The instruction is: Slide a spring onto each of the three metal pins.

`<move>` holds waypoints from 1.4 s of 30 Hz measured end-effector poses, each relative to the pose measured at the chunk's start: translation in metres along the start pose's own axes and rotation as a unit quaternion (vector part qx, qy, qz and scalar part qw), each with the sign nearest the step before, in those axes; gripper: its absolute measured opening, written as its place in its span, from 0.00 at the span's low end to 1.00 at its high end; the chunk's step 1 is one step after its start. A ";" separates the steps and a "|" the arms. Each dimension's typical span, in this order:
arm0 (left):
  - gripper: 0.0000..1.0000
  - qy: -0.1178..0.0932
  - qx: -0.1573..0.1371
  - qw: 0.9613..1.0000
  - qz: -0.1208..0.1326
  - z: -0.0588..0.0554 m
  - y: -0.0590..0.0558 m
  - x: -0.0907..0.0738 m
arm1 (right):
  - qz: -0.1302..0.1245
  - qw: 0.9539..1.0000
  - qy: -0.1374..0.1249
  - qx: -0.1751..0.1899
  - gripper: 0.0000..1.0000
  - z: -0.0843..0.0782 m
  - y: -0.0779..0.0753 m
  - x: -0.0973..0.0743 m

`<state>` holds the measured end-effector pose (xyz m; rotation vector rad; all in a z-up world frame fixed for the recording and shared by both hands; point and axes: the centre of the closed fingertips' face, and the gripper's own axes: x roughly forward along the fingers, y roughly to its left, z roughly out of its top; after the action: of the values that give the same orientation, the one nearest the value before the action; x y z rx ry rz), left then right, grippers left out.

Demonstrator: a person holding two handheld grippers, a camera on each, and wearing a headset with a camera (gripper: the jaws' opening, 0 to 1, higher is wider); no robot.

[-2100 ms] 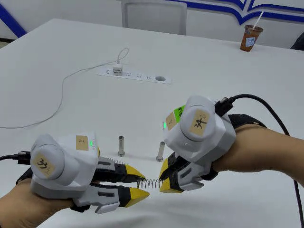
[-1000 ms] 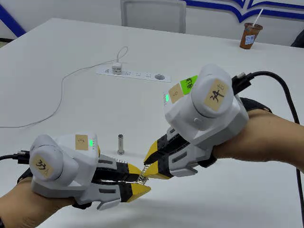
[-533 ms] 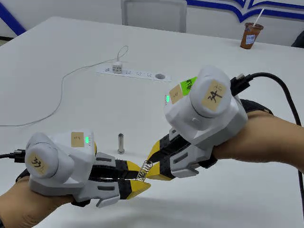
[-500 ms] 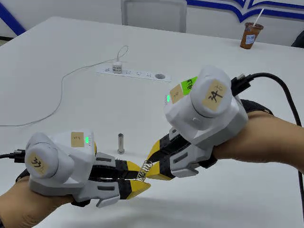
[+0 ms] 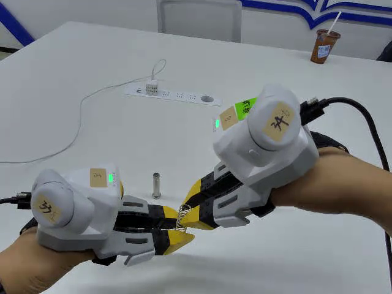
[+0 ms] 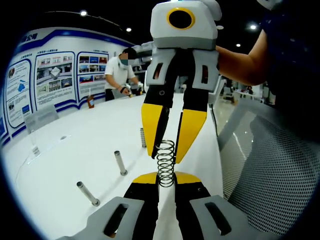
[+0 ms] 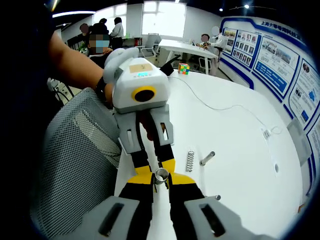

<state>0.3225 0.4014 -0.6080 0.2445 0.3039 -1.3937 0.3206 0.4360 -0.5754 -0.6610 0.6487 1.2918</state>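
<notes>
While aloft, spring [image 5: 181, 216] between both grippers [image 5: 179, 228] [image 5: 188, 211]

A coiled steel spring [image 6: 165, 162] is pinched between the left hand-held gripper [image 6: 165, 180] and the right hand-held gripper [image 7: 160, 178] — three metal pins [image 6: 120, 163] stand upright on the table [image 6: 70, 150].

This is an office-style exhibition hall. Blue-framed display boards [image 6: 55, 80] line the wall. Mesh chairs [image 7: 70, 165] stand by white tables [image 5: 257, 67].

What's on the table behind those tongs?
An upright metal pin, then a power strip. The right tongs, holding the spring with the left tongs, cover whatever stands beside that pin.
</notes>
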 end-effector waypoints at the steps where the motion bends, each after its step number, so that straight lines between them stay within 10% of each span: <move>1: 0.11 -0.001 -0.001 1.000 0.000 0.000 0.000 0.000 | 0.000 1.000 -0.001 0.000 0.12 0.000 0.000 0.000; 21: 0.20 0.000 -0.013 1.000 0.015 0.001 0.007 -0.005 | -0.017 1.000 -0.018 0.018 0.12 0.001 -0.008 -0.004; 42: 0.38 -0.013 -0.061 0.994 0.095 -0.010 0.035 -0.047 | -0.103 0.992 -0.040 0.061 0.12 -0.010 -0.059 -0.039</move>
<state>0.3499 0.4537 -0.6011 0.1493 0.3340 -1.1856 0.3718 0.3941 -0.5479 -0.5571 0.5734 1.0723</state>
